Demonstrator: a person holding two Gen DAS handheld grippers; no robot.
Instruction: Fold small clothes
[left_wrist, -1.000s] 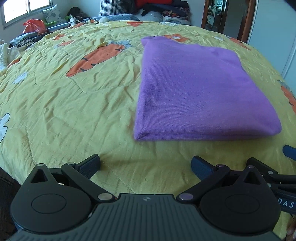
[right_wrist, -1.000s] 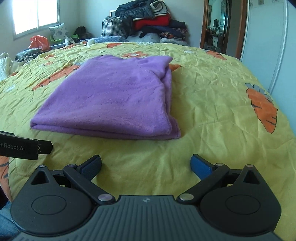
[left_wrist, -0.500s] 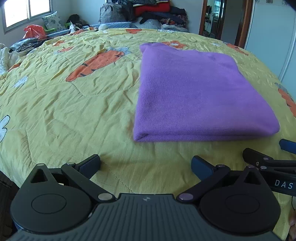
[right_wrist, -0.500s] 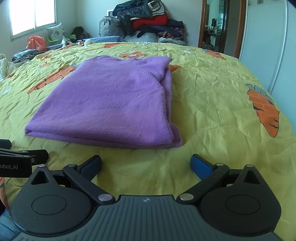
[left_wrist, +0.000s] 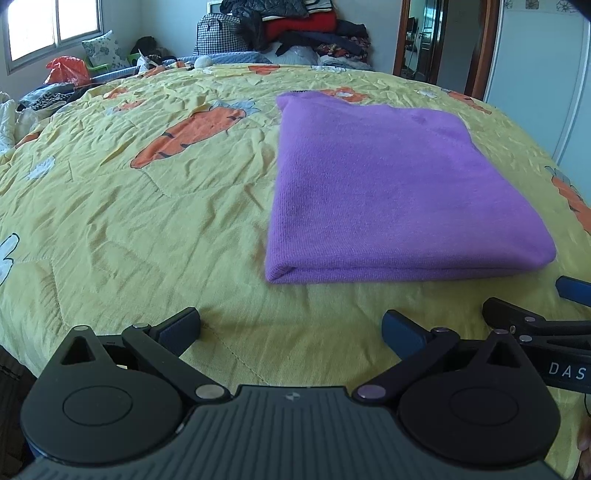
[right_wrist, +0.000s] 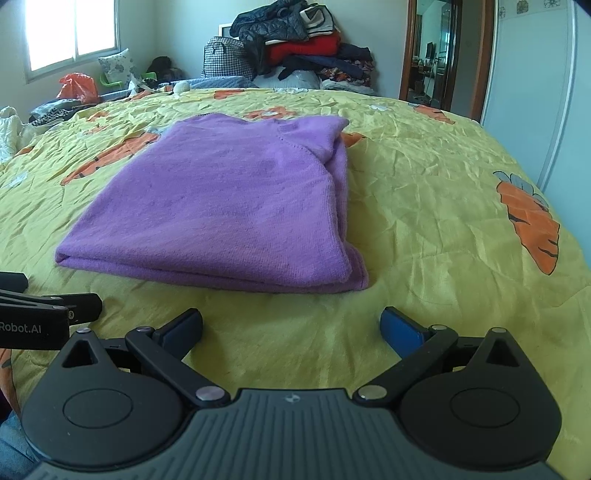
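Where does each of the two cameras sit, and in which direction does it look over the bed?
Left wrist view: sits on the left gripper, low over the near edge of the yellow bedspread, facing the folded purple garment ahead to its right; its own open fingers show.
Right wrist view: sits on the right gripper, facing the same garment ahead to its left; its open fingers show.
Shared: garment, bedspread, clothes pile, and each shows the other gripper at its edge.

A yellow carrot-print bedspread (left_wrist: 147, 221); piled clothes (right_wrist: 303, 48) behind it.
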